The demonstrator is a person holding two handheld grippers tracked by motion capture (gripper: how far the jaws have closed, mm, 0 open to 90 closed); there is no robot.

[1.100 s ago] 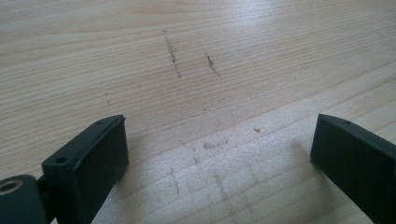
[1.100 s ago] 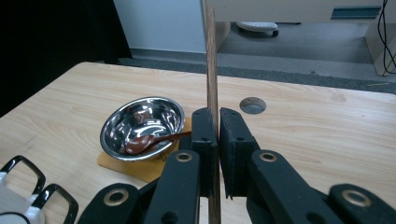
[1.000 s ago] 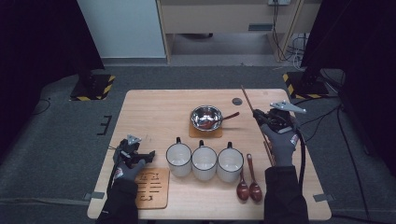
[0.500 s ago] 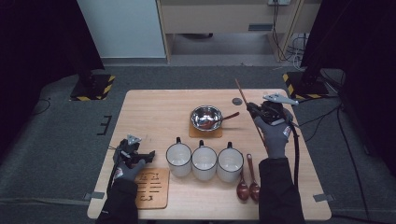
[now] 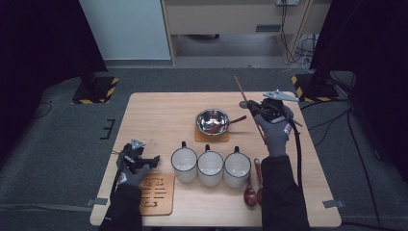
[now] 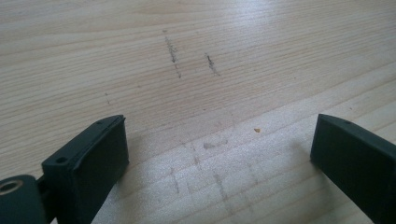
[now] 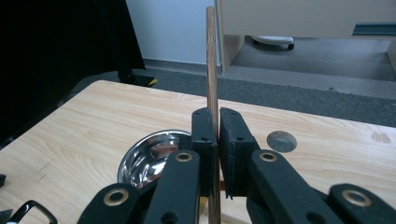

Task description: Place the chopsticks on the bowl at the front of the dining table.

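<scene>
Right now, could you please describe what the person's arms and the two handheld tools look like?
Both arms wear dark sleeves and grey knit gloves with a small red and white mark at the wrist. The right tool and left tool are black, each topped by a grey three-cornered plate. A black cable trails from the right one. Jaws are flat black pads with brass-coloured rivets.

Your right claw (image 7: 217,140) covers part of the wooden stick (image 7: 211,60), and its lower end runs off the frame's bottom edge. The steel bowl (image 7: 144,156) sits half hidden behind the claw.
</scene>
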